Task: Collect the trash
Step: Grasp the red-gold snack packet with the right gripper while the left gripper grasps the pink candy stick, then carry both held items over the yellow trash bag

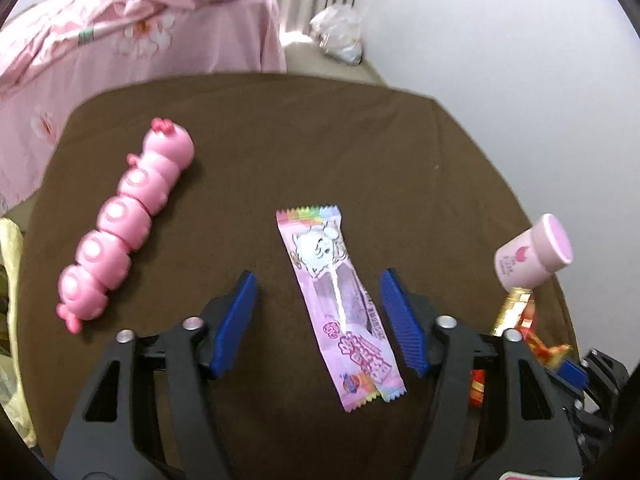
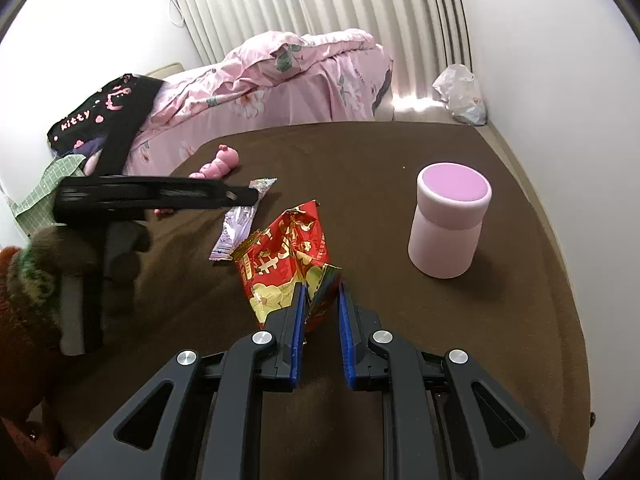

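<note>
The left gripper [image 1: 318,300] hangs low over the table, its jaws spread wide, blue pads facing each other with nothing pinched between them. From the right wrist view it shows side-on as a black bar, held by a gloved hand [image 2: 60,256] in a knit cuff. The right gripper [image 2: 322,304] has its jaws drawn close, and seems to pinch the bag's [image 2: 288,256] lower edge, though contact is hard to confirm.
</note>
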Tool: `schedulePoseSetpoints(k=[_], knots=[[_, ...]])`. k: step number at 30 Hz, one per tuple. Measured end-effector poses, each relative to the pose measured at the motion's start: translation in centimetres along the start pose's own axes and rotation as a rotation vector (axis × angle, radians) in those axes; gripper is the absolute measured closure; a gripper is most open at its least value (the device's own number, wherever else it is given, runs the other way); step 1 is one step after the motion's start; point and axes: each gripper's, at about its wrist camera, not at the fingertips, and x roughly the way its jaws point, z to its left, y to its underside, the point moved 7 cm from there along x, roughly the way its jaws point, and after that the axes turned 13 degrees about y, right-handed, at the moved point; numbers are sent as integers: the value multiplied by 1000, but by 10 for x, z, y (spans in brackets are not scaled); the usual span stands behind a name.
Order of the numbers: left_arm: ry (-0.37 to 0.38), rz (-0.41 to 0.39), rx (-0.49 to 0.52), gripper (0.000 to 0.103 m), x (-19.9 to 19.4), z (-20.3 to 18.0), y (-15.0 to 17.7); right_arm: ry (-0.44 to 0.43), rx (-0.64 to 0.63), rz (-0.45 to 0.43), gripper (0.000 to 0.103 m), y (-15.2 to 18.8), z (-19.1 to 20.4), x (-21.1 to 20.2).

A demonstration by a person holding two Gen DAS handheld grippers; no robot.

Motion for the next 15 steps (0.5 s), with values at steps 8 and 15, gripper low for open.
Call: schedulePoseSetpoints(k=[8, 15], knots=[[40, -83, 10, 88, -43, 0, 23, -10, -16, -48, 87, -9, 7, -12], [-25, -221, 48, 88, -118, 4, 29, -63, -52, -84, 87, -27, 38, -26]])
